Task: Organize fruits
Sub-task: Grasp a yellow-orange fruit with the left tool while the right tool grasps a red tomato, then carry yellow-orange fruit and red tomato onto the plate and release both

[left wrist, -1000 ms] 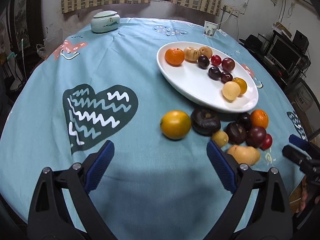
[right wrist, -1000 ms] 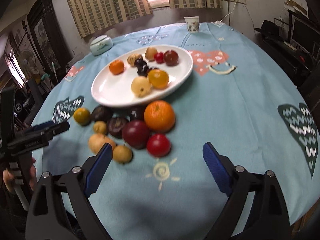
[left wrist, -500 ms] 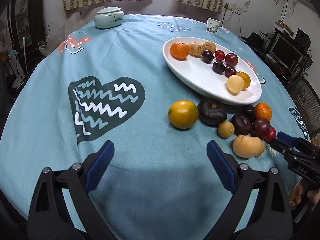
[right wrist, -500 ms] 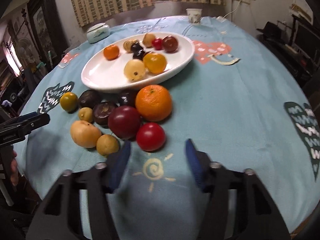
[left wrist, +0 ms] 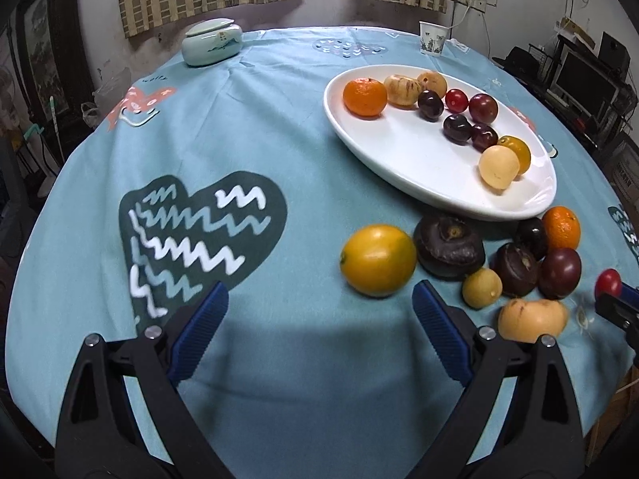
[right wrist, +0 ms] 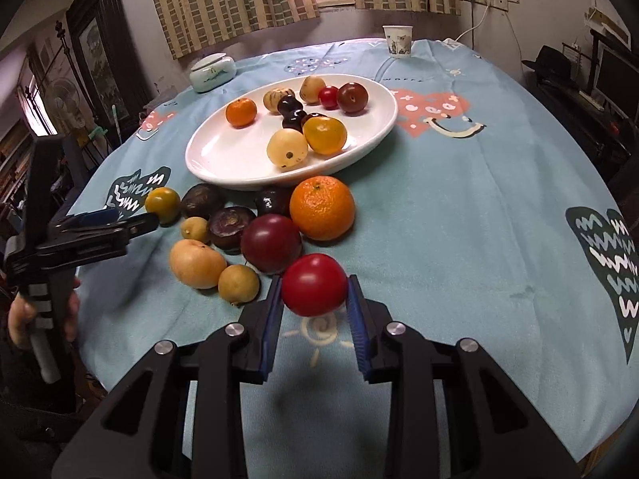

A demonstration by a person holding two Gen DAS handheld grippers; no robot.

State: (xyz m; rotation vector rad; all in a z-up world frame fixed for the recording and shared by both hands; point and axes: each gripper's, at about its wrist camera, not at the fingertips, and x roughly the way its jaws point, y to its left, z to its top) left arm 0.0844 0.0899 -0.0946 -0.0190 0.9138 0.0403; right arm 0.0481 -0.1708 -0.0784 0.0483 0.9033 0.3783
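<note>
On the blue tablecloth [right wrist: 459, 207], the right gripper [right wrist: 314, 299] clamps a red tomato [right wrist: 314, 284] near the white plate [right wrist: 223, 155], seemingly just lifted; the left gripper [left wrist: 319, 319] gapes empty.

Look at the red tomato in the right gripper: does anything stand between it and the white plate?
Yes. The dark plum and the orange lie on the cloth between the red tomato and the white plate.
</note>
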